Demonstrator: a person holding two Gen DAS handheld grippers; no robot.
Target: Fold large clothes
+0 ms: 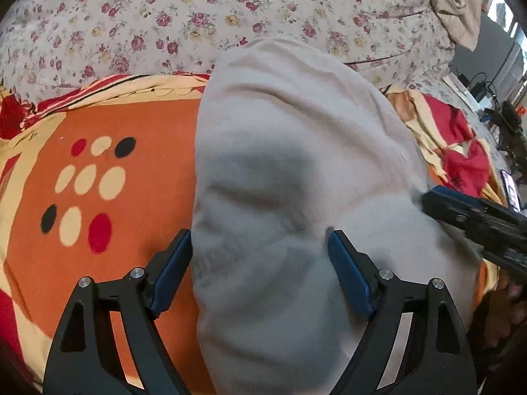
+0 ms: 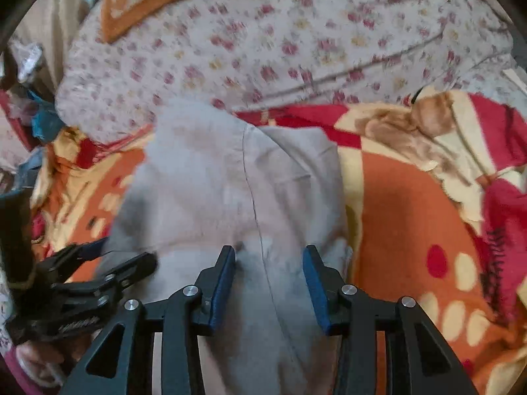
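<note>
Between both open claws lies the garment.

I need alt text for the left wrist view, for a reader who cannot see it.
The open left gripper hangs over a pale grey garment lying on an orange patterned blanket. The right gripper enters from the right, at the garment's edge. A floral sheet lies behind.

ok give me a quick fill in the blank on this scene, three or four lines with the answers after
1. The pale grey garment lies on a blanket whose main colour is ____.
2. Beyond the blanket lies a sheet printed with small ____.
3. The left gripper has its fingers spread ____ over the garment.
4. The pads on the right gripper fingers are coloured ____.

Missing words: orange; flowers; open; blue
</note>
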